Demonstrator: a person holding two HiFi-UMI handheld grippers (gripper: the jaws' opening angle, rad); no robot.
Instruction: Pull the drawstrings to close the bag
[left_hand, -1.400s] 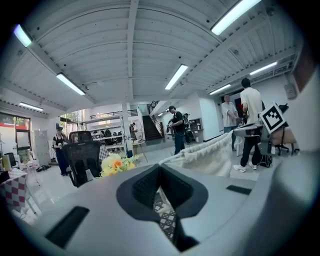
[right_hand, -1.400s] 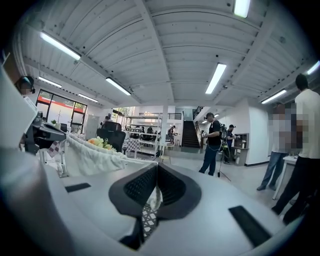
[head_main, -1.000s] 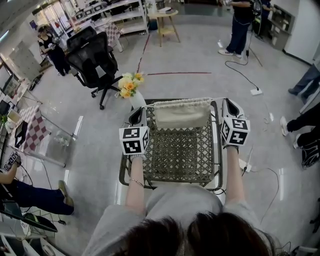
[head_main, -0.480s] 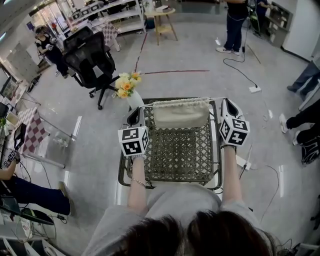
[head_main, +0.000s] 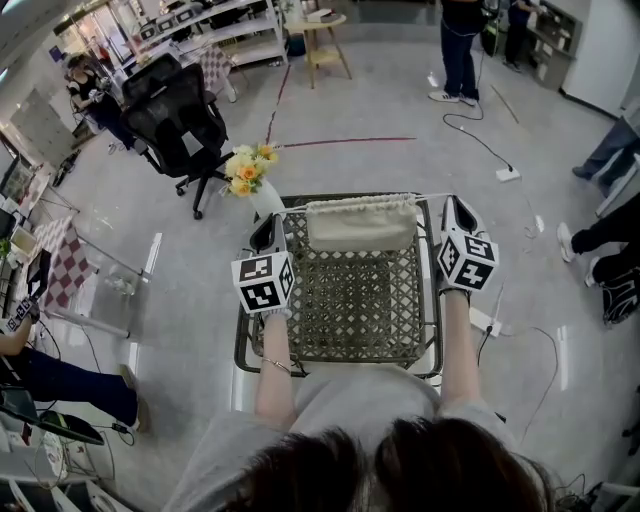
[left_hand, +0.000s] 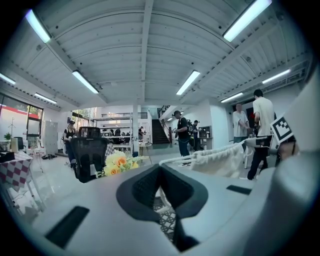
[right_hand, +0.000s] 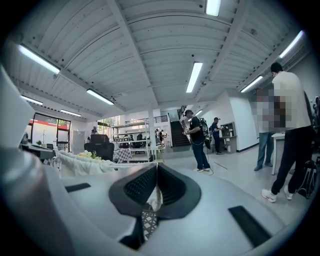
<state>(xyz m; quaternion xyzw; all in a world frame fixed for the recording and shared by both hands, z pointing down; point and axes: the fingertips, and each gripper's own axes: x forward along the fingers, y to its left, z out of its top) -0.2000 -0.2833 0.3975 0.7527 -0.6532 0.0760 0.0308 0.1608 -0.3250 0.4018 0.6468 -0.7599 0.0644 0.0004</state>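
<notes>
A cream drawstring bag lies at the far edge of a woven mat, its mouth gathered into folds. A thin white drawstring runs taut along its top to both sides. My left gripper sits left of the bag and is shut on the left cord end. My right gripper sits right of it, shut on the right cord end. In the left gripper view the cord leads from the shut gripper to the bag. In the right gripper view white cord shows between the shut gripper jaws, with the bag to the left.
The mat covers a small dark-rimmed table. A white vase of yellow flowers stands at its far left corner. A black office chair is beyond it. People stand at the back and right, and a cable lies on the floor.
Both grippers and the bag hold their places with the cord still taut. Only the head camera has shifted a little, and the person at the back has stepped further away.
</notes>
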